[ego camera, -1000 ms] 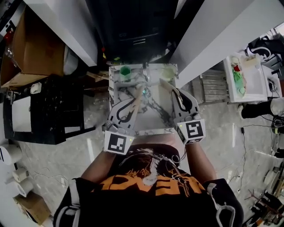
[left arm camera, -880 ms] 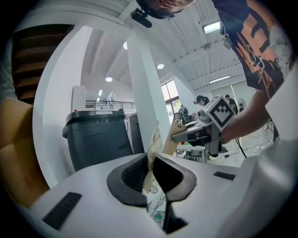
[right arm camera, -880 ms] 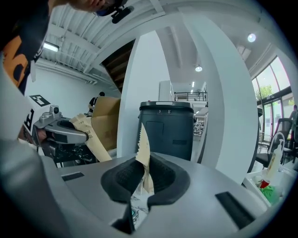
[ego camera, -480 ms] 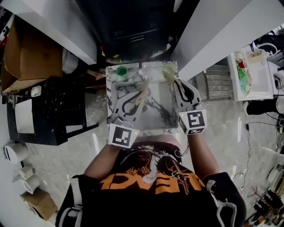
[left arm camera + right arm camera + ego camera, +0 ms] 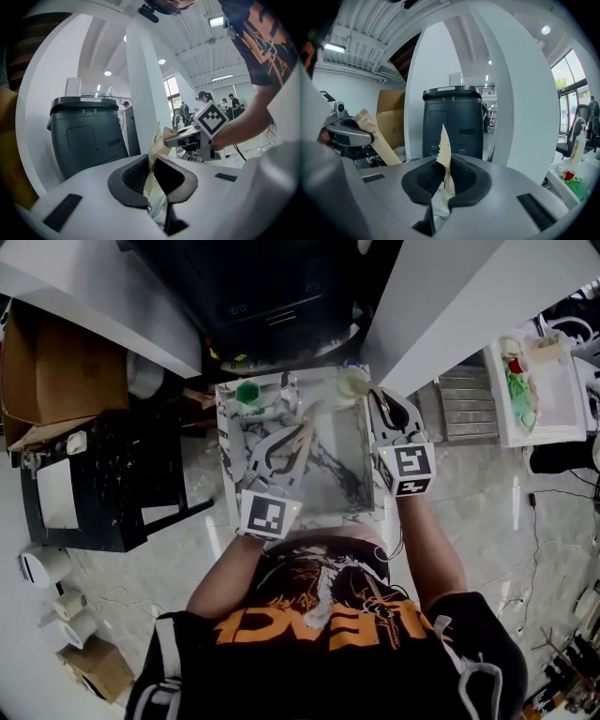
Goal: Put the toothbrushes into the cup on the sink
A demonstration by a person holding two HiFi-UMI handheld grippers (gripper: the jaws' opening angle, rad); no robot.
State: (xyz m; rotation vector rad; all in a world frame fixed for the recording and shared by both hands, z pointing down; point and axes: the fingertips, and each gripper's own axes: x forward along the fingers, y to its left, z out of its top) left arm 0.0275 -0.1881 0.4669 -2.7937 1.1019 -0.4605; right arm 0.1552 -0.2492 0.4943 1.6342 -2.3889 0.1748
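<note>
Over the marble sink (image 5: pixel 347 507), each gripper is shut on a paper-wrapped toothbrush. My left gripper (image 5: pixel 287 434) pinches a tan packet (image 5: pixel 302 439) over the basin's left half; in the left gripper view its jaws (image 5: pixel 151 164) squeeze that packet (image 5: pixel 154 150). My right gripper (image 5: pixel 377 397) is at the back right corner, next to a pale cup (image 5: pixel 353 382). Its jaws (image 5: pixel 445 166) clamp a packet with a saw-tooth edge (image 5: pixel 444 147). A green cup (image 5: pixel 247 392) stands at the sink's back left, by the faucet (image 5: pixel 289 395).
A dark bin (image 5: pixel 452 119) stands behind the sink, between white pillars. A cardboard box (image 5: pixel 56 371) and a black rack (image 5: pixel 103 474) are to the left. At the right, a white tray (image 5: pixel 534 390) holds green items. Cables lie on the floor at far right.
Both grippers have moved toward the back of the sink, still shut on their packets. The right gripper now sits beside the pale cup.
</note>
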